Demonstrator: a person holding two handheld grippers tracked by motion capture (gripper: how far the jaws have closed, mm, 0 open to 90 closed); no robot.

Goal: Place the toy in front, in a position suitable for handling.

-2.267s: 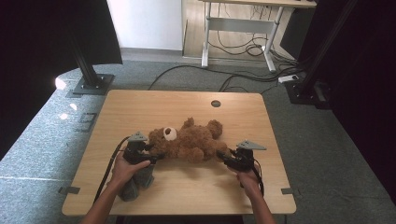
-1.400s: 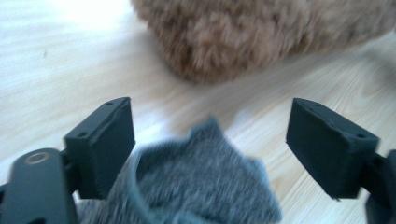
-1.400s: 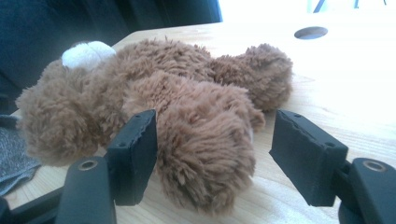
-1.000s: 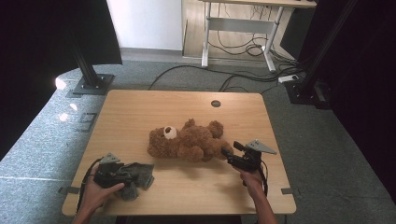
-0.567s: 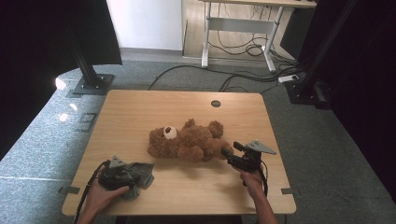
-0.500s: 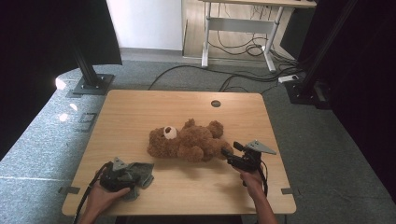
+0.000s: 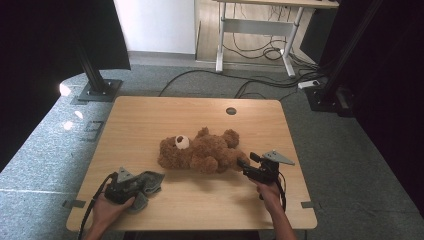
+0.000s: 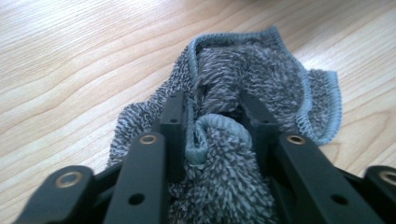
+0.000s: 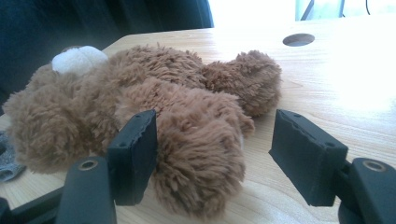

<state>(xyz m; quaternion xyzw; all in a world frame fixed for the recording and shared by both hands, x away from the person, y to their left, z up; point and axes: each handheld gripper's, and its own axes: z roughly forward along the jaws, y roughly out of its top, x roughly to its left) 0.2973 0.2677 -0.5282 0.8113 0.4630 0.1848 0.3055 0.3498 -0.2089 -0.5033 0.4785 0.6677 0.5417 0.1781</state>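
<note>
Brown teddy bear [image 7: 202, 151] lies at centre of the wooden worktop [image 7: 150, 115]. Right hand-held gripper [image 9: 212, 140], at 4 o'clock from it, jaws apart around one bear leg. Left hand-held gripper [image 8: 212, 123], at 7 o'clock, clamped on a grey cloth [image 8: 261, 79].

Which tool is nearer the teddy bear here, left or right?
Right. The right tool sits at the teddy bear, its open jaws on either side of one leg. The left tool is off toward the table's near left corner, shut on a grey cloth.
</note>
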